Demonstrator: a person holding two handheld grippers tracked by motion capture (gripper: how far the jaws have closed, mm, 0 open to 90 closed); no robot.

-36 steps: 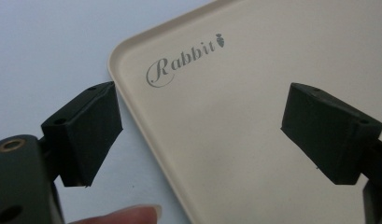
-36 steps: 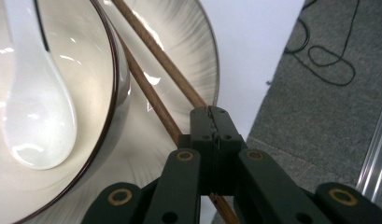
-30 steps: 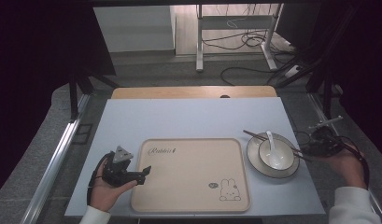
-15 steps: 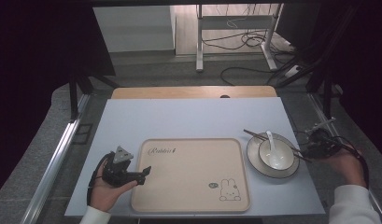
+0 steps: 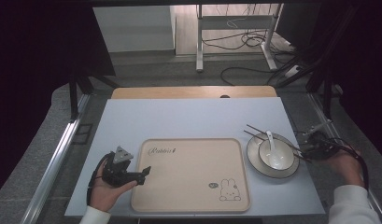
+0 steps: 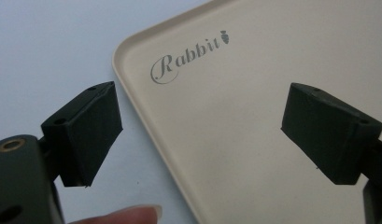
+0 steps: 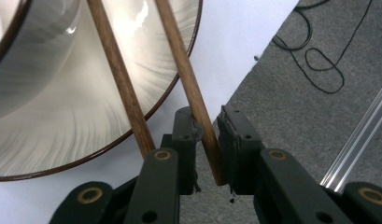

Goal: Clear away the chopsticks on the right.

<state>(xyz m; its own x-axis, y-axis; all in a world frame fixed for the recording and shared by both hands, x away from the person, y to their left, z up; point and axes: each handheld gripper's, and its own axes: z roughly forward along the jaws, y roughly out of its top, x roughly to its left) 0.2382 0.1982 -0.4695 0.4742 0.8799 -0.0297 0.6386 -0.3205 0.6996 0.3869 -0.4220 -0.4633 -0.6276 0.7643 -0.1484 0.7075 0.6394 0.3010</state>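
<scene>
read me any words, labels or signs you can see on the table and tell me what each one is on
"Rabbit", in cursive with a small carrot mark after it, is printed near a corner of the beige tray.
A line drawing of a rabbit with a small speech bubble sits near the tray's opposite corner in the high view; anything inside the bubble is too small to read.
No readable text appears on the plate, bowl, spoon or chopsticks.

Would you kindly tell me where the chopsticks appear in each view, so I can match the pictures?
High view: chopsticks lie across the plate, far right, ends at the right gripper.
Right gripper view: centre, one stick clamped between the jaws.
Left gripper view: faces the tray instead.
Shared landmark: the plate's dark rim.
</scene>
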